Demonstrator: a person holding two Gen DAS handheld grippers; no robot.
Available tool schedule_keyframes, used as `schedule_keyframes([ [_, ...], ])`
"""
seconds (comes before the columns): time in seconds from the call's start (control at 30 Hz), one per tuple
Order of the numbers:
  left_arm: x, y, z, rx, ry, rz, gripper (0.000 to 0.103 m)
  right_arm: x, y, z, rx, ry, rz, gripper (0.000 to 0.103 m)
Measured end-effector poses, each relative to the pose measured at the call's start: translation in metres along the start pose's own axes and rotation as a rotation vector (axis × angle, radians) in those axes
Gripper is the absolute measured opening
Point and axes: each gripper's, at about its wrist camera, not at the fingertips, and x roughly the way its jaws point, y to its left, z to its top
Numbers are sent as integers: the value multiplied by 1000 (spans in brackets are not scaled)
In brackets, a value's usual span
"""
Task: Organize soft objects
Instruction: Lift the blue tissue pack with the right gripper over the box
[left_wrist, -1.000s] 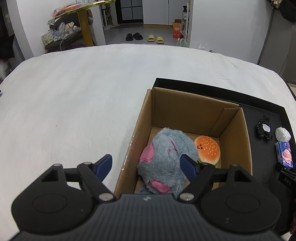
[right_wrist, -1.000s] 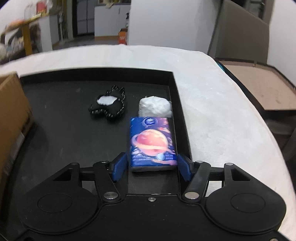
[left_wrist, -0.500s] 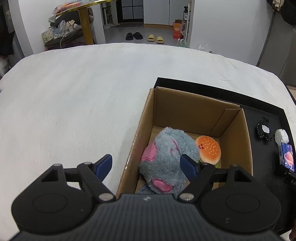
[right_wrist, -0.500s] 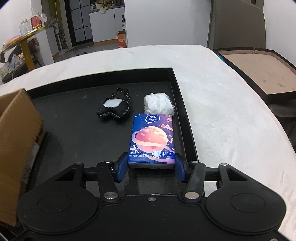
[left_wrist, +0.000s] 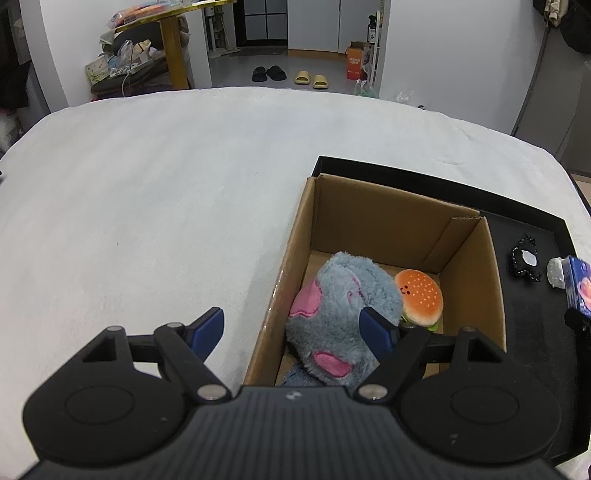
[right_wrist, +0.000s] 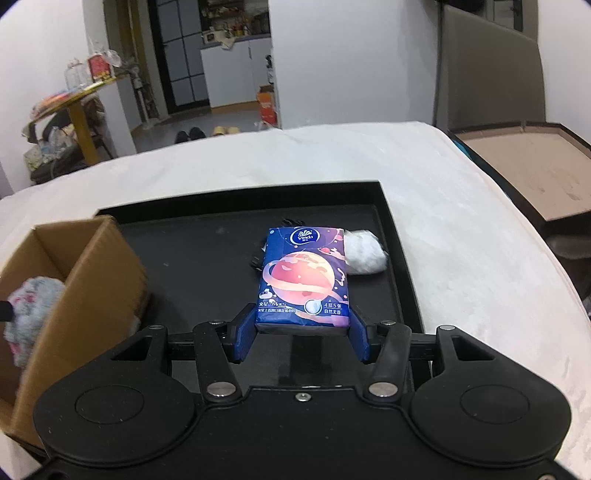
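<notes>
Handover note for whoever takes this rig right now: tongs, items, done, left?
Right tongs: shut on the tissue pack, held above the black tray.
Left tongs: open, empty, hovering at the cardboard box.
Done: grey plush and burger toy lie in the box.
Left: box the tissue pack, then probably the white wad and black beaded piece on the tray.

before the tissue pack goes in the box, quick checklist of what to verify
1. Right hand-held gripper shut on the tissue pack: ok.
2. Pack lifted off the tray: ok, it looks raised.
3. Box open on top: ok.
4. Free room inside beside the plush and burger toy: ok, far half is bare.
5. Left hand-held gripper out of the way: not ok, it hangs open over the box's near edge.
</notes>
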Motion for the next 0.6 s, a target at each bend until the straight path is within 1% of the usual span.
schedule_keyframes([
  [0.23, -7, 4, 0, 14, -26, -17, 79, -10, 15, 14, -25, -42, 41, 51],
  [0.4, -7, 8, -1, -1, -17, -34, 79, -19, 28, 21, -40, -63, 76, 51],
  [0.6, -13, 15, -1, -3, -38, -57, 78, -30, 43, 29, -55, -93, 109, 51],
])
